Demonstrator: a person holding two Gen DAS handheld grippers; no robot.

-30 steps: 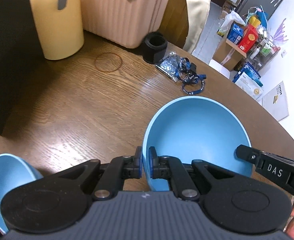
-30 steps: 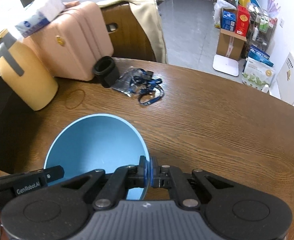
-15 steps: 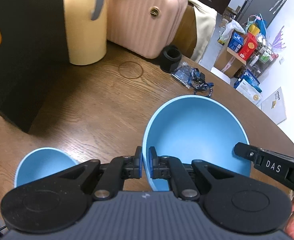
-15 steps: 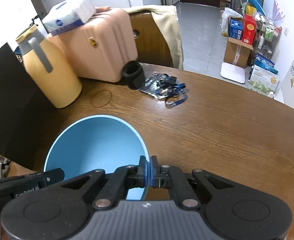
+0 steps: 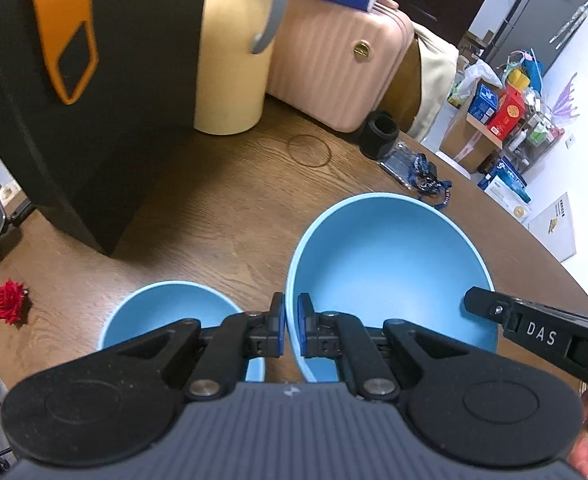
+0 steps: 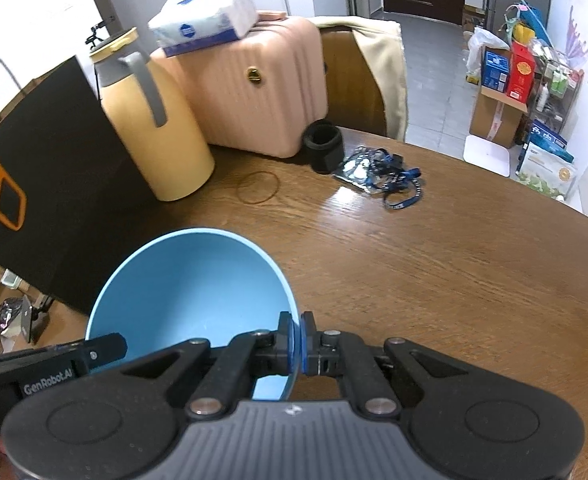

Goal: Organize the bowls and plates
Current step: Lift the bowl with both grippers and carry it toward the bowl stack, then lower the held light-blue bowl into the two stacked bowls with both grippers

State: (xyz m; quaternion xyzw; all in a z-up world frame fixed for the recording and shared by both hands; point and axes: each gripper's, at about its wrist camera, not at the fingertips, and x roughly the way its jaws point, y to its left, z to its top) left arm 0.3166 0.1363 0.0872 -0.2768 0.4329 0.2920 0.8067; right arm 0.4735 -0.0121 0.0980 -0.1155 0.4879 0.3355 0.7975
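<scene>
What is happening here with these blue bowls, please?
A person holds a large blue bowl with two handheld grippers at once. The left gripper is shut on one side of its rim, and the right gripper is shut on the opposite side. The bowl looks lifted above the wooden table. A smaller blue bowl sits on the table beside it.

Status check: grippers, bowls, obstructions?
Left gripper and right gripper shut on large blue bowl's rims. Small blue bowl beside. Nothing blocking.
</scene>
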